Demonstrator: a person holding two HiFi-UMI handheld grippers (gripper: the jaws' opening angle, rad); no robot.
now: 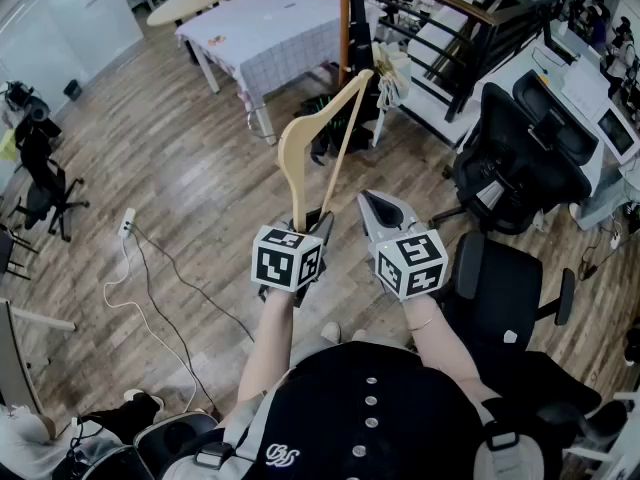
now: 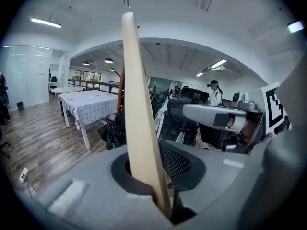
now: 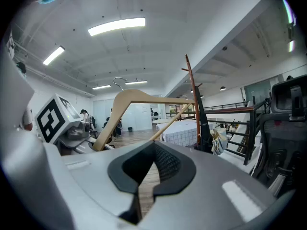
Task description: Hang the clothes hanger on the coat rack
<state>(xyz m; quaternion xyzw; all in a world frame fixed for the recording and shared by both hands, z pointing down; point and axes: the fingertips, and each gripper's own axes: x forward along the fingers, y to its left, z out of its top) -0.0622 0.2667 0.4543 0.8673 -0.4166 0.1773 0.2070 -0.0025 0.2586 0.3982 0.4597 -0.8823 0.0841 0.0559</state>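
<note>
A pale wooden clothes hanger stands upright in my left gripper, which is shut on the lower end of one arm. In the left gripper view the hanger rises from between the pads of the left gripper, with its metal hook at the top edge. My right gripper is beside it on the right, shut and holding nothing. The right gripper view shows the hanger at left, above the right gripper. The coat rack, a brown pole with pegs, stands ahead across the wooden floor.
A table with a checked cloth stands left of the rack. Black office chairs and a desk are at the right, with a stair railing behind. A white cable and power strip lie on the floor at left.
</note>
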